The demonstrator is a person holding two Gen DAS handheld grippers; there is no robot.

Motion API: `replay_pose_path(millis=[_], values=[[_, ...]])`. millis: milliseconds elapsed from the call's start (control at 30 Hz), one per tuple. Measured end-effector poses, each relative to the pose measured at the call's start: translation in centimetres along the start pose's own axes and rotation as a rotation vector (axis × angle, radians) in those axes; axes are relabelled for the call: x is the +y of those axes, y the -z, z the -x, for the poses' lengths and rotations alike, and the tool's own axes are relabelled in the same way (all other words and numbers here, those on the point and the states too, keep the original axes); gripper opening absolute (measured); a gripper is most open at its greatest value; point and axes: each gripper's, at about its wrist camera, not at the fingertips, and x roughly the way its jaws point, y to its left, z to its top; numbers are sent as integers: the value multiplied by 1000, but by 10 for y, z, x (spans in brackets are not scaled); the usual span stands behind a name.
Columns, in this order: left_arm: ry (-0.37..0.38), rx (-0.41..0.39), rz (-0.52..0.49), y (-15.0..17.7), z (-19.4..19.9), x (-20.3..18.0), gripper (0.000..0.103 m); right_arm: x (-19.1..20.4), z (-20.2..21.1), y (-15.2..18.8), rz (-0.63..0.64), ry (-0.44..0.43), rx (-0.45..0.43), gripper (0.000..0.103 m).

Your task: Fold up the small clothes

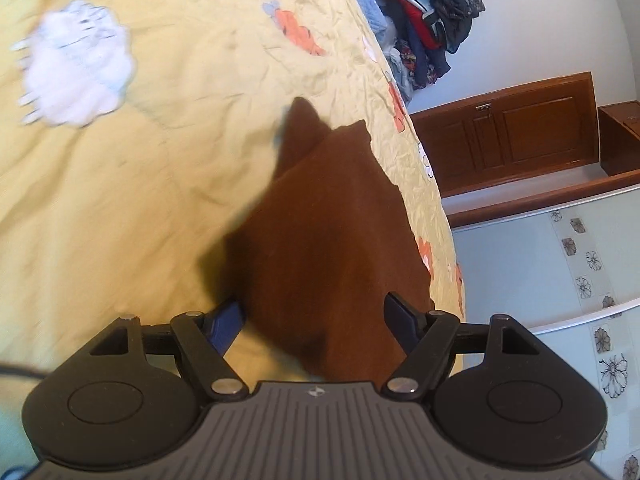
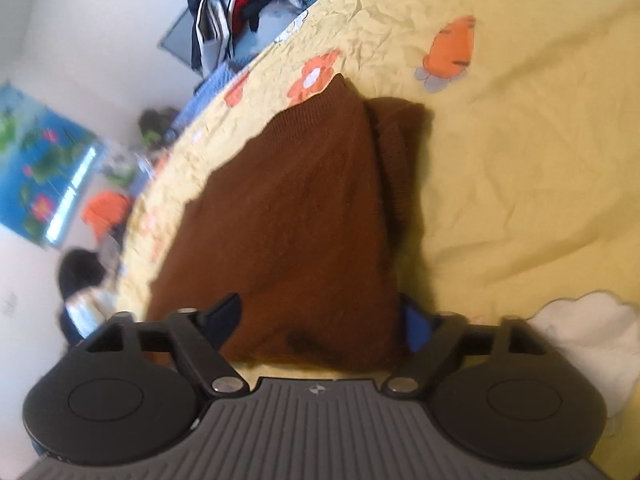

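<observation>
A brown knit garment (image 1: pixel 320 240) lies on the yellow bedspread (image 1: pixel 120 180). In the left wrist view it drapes between and over the fingers of my left gripper (image 1: pixel 316 320), whose jaws stand wide apart. In the right wrist view the same brown garment (image 2: pixel 300 220) lies partly folded, with a second layer at its right side, and its near edge sits between the fingers of my right gripper (image 2: pixel 320 324), also wide apart. Whether either gripper pinches the cloth is hidden by the fabric.
A white cloud patch (image 1: pixel 76 64) and orange flower prints (image 2: pixel 316 76) mark the bedspread (image 2: pixel 520 160). A heap of dark clothes (image 1: pixel 432 12) lies at the far end of the bed. A wooden cabinet (image 1: pixel 516 132) stands beyond the bed's edge.
</observation>
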Motion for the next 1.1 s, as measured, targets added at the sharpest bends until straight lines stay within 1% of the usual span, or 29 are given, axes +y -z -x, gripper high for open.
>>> replay_pose_path(millis=[133, 267, 300, 367, 433, 467, 500, 533, 567, 600, 633, 667, 700, 767, 800, 833, 900, 933, 1000, 1033, 1067, 1100], values=[[3, -12, -40, -3, -9, -6, 76, -9, -1, -4, -121, -75, 12, 92], [25, -34, -63, 4, -9, -6, 76, -22, 3, 1, -219, -134, 0, 91], [28, -39, -65, 3, -14, -8, 76, -26, 2, 3, -241, -145, 0, 90], [27, -41, -68, 2, -16, -10, 76, -28, -1, 5, -255, -145, -9, 86], [17, -48, -81, 2, -16, -13, 75, -26, -4, 4, -251, -141, -9, 86], [10, -52, -96, 2, -18, -14, 75, -25, -6, 2, -245, -140, -6, 85], [-3, -57, -108, 4, -16, -15, 69, -23, -8, 1, -230, -132, -2, 80], [-25, -61, -115, 4, -16, -16, 54, -21, -11, 0, -212, -122, 3, 76], [-54, -57, -127, 4, -17, -16, 41, -21, -12, -1, -205, -112, 7, 63], [-84, -34, -130, 3, -21, -15, 16, -21, -15, -2, -199, -92, 13, 38], [-87, -16, -113, 1, -24, -11, 9, -23, -17, -2, -190, -77, 27, 28], [-78, -14, -102, 0, -23, -9, 8, -26, -21, -2, -190, -67, 39, 24], [-75, -10, -110, -1, -21, -9, 6, -29, -22, -2, -190, -80, 34, 23], [-57, 1, -149, -1, -12, -16, 5, -26, -21, -4, -161, -72, 27, 22], [-39, 12, -175, -1, -4, -21, 5, -21, -18, -4, -130, -67, 25, 21], [-33, 19, -225, 1, 5, -26, 5, -16, -13, -3, -100, -72, 30, 21], [-64, 19, -312, 5, 17, -29, 5, -7, 1, -1, -25, -65, 38, 20], [-80, 33, -330, 6, 17, -23, 5, -5, 7, 0, 13, -49, 43, 19], [-121, 69, -347, 8, 8, -8, 6, -15, 11, 3, 19, -8, 57, 19], [-100, 70, -348, 11, 7, -3, 8, -21, 7, 5, 22, 18, 68, 19], [-102, 79, -359, 13, 9, -5, 8, -25, 4, 7, 19, 2, 65, 21], [-117, 92, -382, 15, 13, -10, 10, -27, 6, 9, -11, -23, 59, 32]])
